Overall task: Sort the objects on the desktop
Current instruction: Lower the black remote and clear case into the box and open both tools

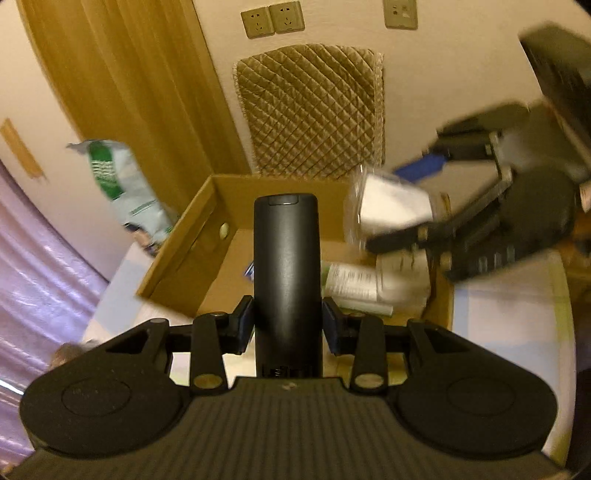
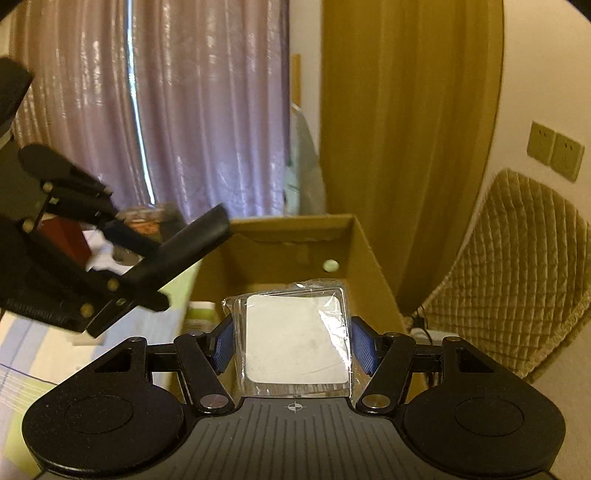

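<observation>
The left gripper (image 1: 288,326) pinches a black remote control (image 1: 285,266) between its blue pads (image 1: 243,325), low on the remote's body, so that the long black shaft stands out ahead of the fingers and reaches over the near wall of the cardboard box (image 1: 184,243). The right gripper (image 2: 293,343) is pressed on a clear plastic case (image 2: 295,339) with a white square inside, one blue pad (image 2: 364,350) flat against each side of it; the case is held over the box's near edge, its front face turned up toward the camera.

In the left wrist view the right gripper comes in from the right, blurred, carrying the same case above the box's right half. In the right wrist view the left gripper with its remote crosses in from the left, above the box's left wall.

Inside the box, on its floor by the right wall, lie white printed packets (image 1: 354,284); they look like cartons or tubes, though the blur makes that uncertain. The box has a round hole in its left wall.

The box sits on a pale striped surface (image 1: 491,317). Past its far left corner leans a green and white bag (image 1: 122,181). Behind the box stands a quilted chair back (image 1: 314,110), with wall sockets (image 1: 273,20) above and curtains (image 1: 122,74) to the left.
</observation>
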Demonstrator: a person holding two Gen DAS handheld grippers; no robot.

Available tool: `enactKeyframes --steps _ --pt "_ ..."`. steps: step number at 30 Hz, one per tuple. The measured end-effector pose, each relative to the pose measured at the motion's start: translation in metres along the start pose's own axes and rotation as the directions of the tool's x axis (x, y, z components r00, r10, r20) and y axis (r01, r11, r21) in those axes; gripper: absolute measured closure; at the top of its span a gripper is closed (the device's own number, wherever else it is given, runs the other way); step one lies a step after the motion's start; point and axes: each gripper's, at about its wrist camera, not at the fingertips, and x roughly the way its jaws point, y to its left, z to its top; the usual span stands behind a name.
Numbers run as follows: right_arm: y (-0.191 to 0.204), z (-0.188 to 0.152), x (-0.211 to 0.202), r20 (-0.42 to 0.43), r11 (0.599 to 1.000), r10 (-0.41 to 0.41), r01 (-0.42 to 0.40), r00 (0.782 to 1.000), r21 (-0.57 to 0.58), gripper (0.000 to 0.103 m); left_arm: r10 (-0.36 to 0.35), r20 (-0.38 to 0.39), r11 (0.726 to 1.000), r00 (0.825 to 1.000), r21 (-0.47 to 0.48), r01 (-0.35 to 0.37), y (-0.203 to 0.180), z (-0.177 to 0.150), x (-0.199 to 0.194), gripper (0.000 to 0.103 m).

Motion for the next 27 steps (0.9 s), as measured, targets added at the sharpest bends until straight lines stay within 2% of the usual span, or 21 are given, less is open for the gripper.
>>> enactKeyframes --steps 6,13,19,25,27 --pt "-0.025 -0.010 0.022 -0.046 1.000 0.018 -0.017 0.999 0.024 0.040 -0.048 -0.045 0.997 0.998 -0.058 0.045 0.004 0.033 0.055 0.070" --pt "-0.044 -0.023 0.045 -0.104 0.999 0.040 -0.036 0.994 0.038 0.040 -0.065 -0.119 0.990 0.991 -0.134 0.049 0.010 0.032 0.099 0.069" --pt "-0.041 -0.032 0.060 -0.138 0.998 0.058 -0.055 0.989 0.029 0.040 -0.056 -0.112 0.981 0.992 -0.189 0.034 0.017 0.024 0.098 0.069" --pt "-0.037 -0.031 0.073 -0.148 0.998 0.061 -0.060 0.987 0.009 0.040 -0.021 -0.077 0.980 0.997 -0.200 0.005 0.025 0.020 0.073 0.067" --pt "-0.035 -0.027 0.078 -0.149 0.998 0.059 -0.060 0.987 0.000 0.040 -0.010 -0.066 0.978 0.998 -0.207 -0.003 0.027 0.017 0.064 0.063"
